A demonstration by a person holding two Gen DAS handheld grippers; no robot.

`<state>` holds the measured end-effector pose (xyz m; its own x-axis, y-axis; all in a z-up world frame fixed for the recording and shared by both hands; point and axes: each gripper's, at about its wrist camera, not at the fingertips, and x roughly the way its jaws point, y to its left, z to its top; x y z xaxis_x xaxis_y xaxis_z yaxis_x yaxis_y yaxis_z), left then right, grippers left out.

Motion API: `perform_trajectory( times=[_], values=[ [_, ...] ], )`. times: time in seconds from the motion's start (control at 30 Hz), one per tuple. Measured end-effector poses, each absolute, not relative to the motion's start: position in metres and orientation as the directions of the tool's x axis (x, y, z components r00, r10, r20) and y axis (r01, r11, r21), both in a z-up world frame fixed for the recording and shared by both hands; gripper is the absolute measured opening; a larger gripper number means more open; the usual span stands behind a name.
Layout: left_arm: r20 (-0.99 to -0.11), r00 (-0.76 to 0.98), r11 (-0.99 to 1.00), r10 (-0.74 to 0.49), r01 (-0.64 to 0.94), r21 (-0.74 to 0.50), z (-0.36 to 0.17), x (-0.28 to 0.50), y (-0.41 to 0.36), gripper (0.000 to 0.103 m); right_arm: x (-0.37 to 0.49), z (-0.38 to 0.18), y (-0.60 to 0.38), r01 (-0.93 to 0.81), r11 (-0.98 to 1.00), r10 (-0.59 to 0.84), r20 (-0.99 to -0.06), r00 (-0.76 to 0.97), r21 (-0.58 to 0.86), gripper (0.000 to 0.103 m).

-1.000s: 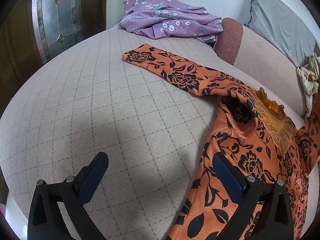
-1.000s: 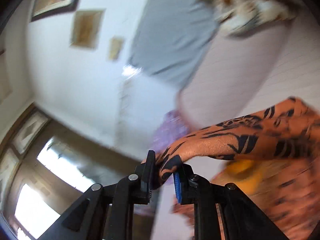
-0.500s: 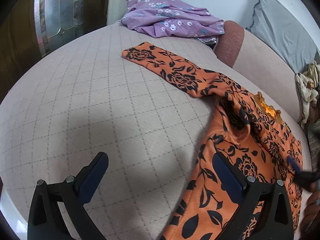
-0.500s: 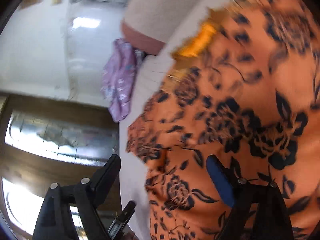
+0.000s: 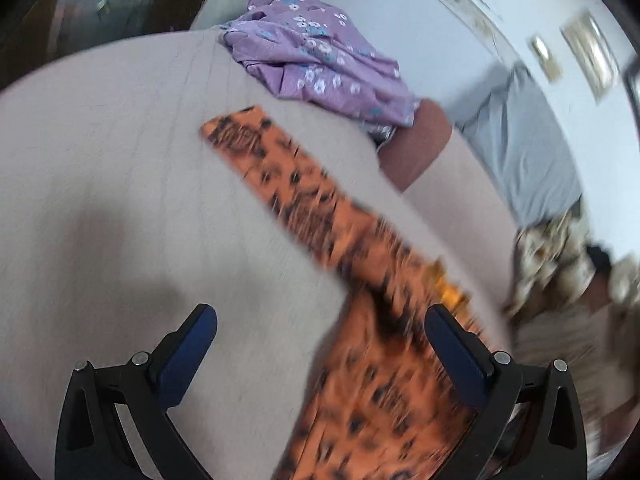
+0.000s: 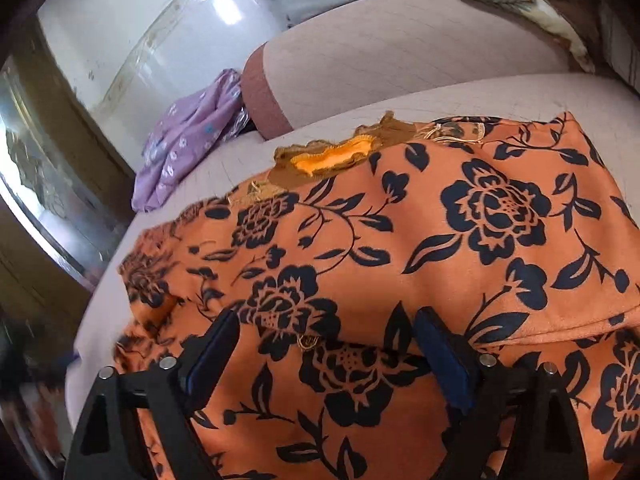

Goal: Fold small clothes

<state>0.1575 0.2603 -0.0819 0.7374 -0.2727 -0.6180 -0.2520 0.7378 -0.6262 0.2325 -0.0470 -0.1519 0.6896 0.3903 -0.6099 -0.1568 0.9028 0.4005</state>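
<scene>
An orange top with black flowers (image 6: 400, 248) lies on the beige quilted bed (image 5: 120, 200). In the right wrist view one sleeve is folded across its body, and its yellow lace collar (image 6: 340, 156) points toward the pillows. In the left wrist view the other sleeve (image 5: 280, 184) stretches out flat toward the far left. My left gripper (image 5: 320, 340) is open and empty, just above the bed at the top's left edge. My right gripper (image 6: 326, 344) is open and empty, low over the top's body.
A crumpled purple flowered garment (image 5: 316, 64) lies at the far edge of the bed, also in the right wrist view (image 6: 188, 136). A brown and pink bolster (image 5: 420, 148) and a grey pillow (image 5: 516, 148) sit at the head. A patterned cloth (image 5: 560, 256) lies to the right.
My right gripper carried a sleeve across the top, let it go and opened; the sleeve now lies folded over the body. My left gripper stayed open and swung, blurring its view.
</scene>
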Motion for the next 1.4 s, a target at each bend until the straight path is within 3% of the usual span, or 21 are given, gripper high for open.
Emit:
perform_trajectory(
  times=[0.13, 0.27, 0.33, 0.4, 0.57, 0.6, 0.63, 0.67, 0.73, 0.87, 1.13, 1.4],
  values=[
    [-0.624, 0.732, 0.691, -0.274, -0.301, -0.657, -0.085, 0.223, 0.303, 0.103, 0.235, -0.16, -0.056, -0.179, 0.861, 0.457, -0.572, 0.681, 0.476, 0.098],
    [-0.673, 0.714, 0.694, -0.192, -0.386, -0.608, -0.095, 0.271, 0.335, 0.102, 0.235, -0.165, -0.064, -0.191, 0.825, 0.499, -0.525, 0.689, 0.532, 0.098],
    [-0.7, 0.695, 0.692, -0.163, -0.425, -0.583, -0.106, 0.292, 0.347, 0.097, 0.233, -0.166, -0.065, -0.194, 0.825, 0.499, -0.523, 0.691, 0.531, 0.098],
    [-0.728, 0.672, 0.711, -0.135, -0.446, -0.544, -0.115, 0.304, 0.353, 0.077, 0.232, -0.166, -0.065, -0.197, 0.823, 0.502, -0.518, 0.693, 0.534, 0.098],
    [-0.758, 0.646, 0.733, -0.092, -0.471, -0.49, -0.131, 0.316, 0.357, 0.074, 0.232, -0.168, -0.062, -0.199, 0.821, 0.503, -0.513, 0.695, 0.535, 0.098],
    [-0.762, 0.643, 0.742, -0.075, -0.474, -0.474, -0.131, 0.317, 0.355, 0.065, 0.232, -0.168, -0.062, -0.199, 0.821, 0.503, -0.513, 0.695, 0.535, 0.098],
    [-0.779, 0.626, 0.762, -0.04, -0.485, -0.428, -0.13, 0.32, 0.352, 0.047, 0.231, -0.168, -0.062, -0.199, 0.821, 0.503, -0.514, 0.695, 0.535, 0.098],
    [-0.8, 0.6, 0.778, -0.023, -0.492, -0.392, -0.132, 0.325, 0.352, 0.01, 0.231, -0.168, -0.062, -0.199, 0.822, 0.502, -0.514, 0.696, 0.534, 0.098],
    [-0.801, 0.598, 0.766, -0.031, -0.5, -0.403, -0.132, 0.324, 0.358, 0.009, 0.23, -0.168, -0.062, -0.199, 0.823, 0.501, -0.515, 0.695, 0.532, 0.098],
    [-0.765, 0.636, 0.81, 0.103, -0.5, -0.307, -0.095, 0.317, 0.351, 0.009, 0.231, -0.168, -0.062, -0.198, 0.824, 0.5, -0.516, 0.695, 0.531, 0.098],
    [-0.513, 0.829, 0.922, 0.223, -0.35, -0.166, 0.067, 0.278, 0.314, 0.009, 0.228, -0.168, -0.063, -0.198, 0.821, 0.502, -0.513, 0.696, 0.535, 0.098],
    [-0.299, 0.941, 0.98, 0.157, -0.185, -0.068, 0.197, 0.258, 0.219, 0.009, 0.23, -0.168, -0.064, -0.203, 0.812, 0.512, -0.5, 0.698, 0.548, 0.098]
  ],
)
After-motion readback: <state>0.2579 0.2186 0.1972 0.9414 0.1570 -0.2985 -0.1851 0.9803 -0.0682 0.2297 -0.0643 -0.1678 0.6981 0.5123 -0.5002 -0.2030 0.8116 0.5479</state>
